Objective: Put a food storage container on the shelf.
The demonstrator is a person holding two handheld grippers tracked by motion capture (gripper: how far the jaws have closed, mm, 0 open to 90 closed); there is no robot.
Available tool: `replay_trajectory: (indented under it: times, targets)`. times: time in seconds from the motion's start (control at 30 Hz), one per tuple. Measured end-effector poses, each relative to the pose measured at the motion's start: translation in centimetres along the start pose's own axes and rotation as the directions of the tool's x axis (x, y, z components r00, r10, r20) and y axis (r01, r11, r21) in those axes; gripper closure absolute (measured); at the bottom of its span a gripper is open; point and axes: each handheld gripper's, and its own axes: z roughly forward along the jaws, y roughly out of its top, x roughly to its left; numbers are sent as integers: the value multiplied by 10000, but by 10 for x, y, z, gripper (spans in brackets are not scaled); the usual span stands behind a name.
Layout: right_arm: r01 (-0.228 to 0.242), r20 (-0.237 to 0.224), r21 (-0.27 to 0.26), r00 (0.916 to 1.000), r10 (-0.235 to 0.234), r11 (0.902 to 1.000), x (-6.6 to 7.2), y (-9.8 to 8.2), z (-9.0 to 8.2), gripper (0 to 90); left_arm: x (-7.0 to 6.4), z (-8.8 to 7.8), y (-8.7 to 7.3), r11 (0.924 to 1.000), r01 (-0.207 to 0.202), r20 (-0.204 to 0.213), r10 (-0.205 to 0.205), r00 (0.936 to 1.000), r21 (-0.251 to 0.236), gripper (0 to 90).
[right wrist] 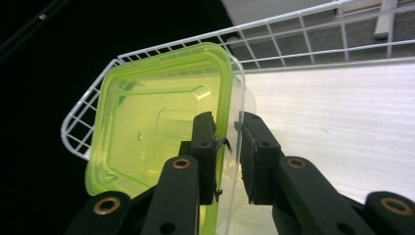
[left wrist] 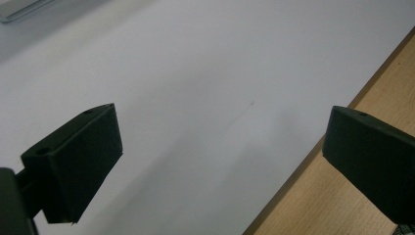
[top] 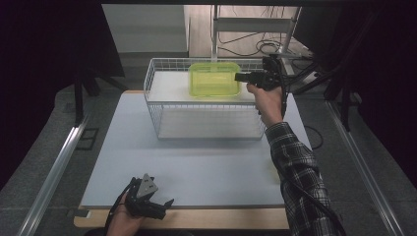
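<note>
Inside wire basket (top: 157, 105): right gripper (right wrist: 228, 147) pinching green container (right wrist: 151, 122) rim.

No words, labels, brand marks, numbers or signs can be read anywhere: none on the green tub (top: 214, 79), the wire basket (top: 156, 101), or the white table (top: 196, 167).

I see a table (top: 147, 167) with a pale, white-grey surface and a wooden border (top: 221, 219) along its near edge. A white wire basket (top: 162, 123) stands directly on the surface, at the far edge and near the middle between the left and right edges. The near half of the surface carries nothing else.
</note>
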Motion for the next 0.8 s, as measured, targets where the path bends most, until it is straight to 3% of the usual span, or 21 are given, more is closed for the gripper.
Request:
replay_trajectory:
  times: [0.47,0.63,0.8]
  targets:
    - [494,755,84,9959,-499,9987,-3,2,10,695,0,0,0,9999,-87,12,87,10000,87,10]
    - [378,670,71,9970,-381,9993,-7,0,14,644,0,0,0,9999,-70,14,69,10000,86,10]
    - [617,962,-10,9935,-613,9981,-7,0,15,595,0,0,0,9999,-71,17,71,10000,94,10]
